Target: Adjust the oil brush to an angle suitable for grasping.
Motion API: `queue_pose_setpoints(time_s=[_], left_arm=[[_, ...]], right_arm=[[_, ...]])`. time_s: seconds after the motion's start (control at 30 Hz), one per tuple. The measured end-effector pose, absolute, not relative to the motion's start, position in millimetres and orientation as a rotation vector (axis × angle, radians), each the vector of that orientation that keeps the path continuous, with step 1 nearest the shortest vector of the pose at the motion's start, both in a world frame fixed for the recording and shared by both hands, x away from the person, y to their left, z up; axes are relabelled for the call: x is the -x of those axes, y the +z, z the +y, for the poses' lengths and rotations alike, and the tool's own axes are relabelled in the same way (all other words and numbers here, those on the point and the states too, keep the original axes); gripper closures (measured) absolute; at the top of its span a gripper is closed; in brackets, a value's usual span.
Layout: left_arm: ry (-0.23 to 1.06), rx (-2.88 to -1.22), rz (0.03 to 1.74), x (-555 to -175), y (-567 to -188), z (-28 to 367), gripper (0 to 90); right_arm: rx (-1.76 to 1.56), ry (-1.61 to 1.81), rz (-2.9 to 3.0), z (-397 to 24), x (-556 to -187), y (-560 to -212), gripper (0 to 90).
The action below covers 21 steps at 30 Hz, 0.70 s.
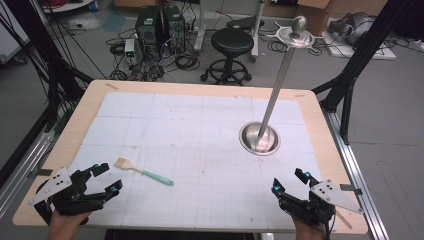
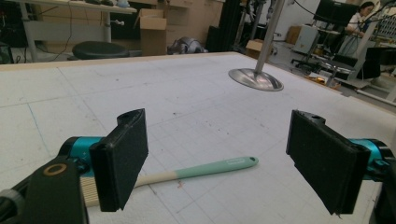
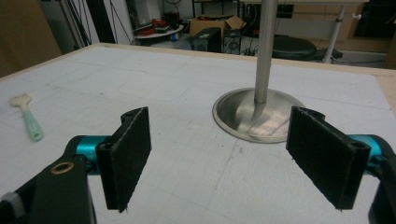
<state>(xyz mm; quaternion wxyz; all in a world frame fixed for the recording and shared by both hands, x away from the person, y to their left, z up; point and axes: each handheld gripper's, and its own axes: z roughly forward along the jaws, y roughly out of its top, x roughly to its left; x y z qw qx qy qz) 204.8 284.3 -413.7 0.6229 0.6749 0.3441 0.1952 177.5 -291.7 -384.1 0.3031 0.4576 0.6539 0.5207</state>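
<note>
A small brush with a mint-green handle and pale bristles (image 1: 142,172) lies on the white gridded mat, left of centre; its handle (image 2: 205,169) lies just ahead of my left gripper's jaws. My left gripper (image 1: 107,179) rests at the table's near left corner, open, nothing between its pads (image 2: 122,156). A steel stand with a round base (image 1: 259,138) and a tall pole (image 1: 279,82) rises right of centre. My right gripper (image 1: 290,182) sits at the near right edge, open and empty, facing the stand's base (image 3: 257,114); the brush (image 3: 27,116) lies far to its left.
The wooden table's edge (image 1: 200,89) frames the mat. Behind the table stand a black stool (image 1: 232,50), computer towers (image 1: 159,27) and cables on the floor. Black frame posts (image 1: 360,55) rise at both sides.
</note>
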Motion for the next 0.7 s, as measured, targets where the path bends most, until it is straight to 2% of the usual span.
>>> queue_pose_setpoints(time_s=[0.23,0.37,0.47,0.5,0.53,0.6,0.7], left_arm=[[0.439,-1.563,0.791,-206.7,-415.3,281.3,21.7],[0.363,-1.634,0.76,-211.6,-418.9,271.1,26.9],[0.311,-1.71,0.687,-213.6,-420.7,256.8,44.2],[0.311,-1.71,0.687,-213.6,-420.7,256.8,55.1],[0.302,-1.731,0.673,-213.4,-421.1,254.2,55.1],[0.321,-1.787,0.702,-213.4,-423.1,248.1,87.3],[0.336,-1.836,0.733,-218.7,-428.8,239.4,89.7]], right_arm=[[-1.213,1.389,1.734,-293.1,-176.6,-384.7,20.9],[-1.223,1.398,1.731,-294.1,-175.7,-385.7,20.9],[-1.211,1.402,1.732,-294.5,-173.5,-384.9,20.9],[-1.211,1.402,1.732,-294.5,-173.5,-384.9,20.9],[-1.208,1.404,1.731,-294.1,-173.0,-384.5,20.9],[-1.193,1.398,1.74,-291.7,-172.4,-383.6,20.9],[-1.195,1.389,1.752,-289.7,-172.1,-383.6,20.9]])
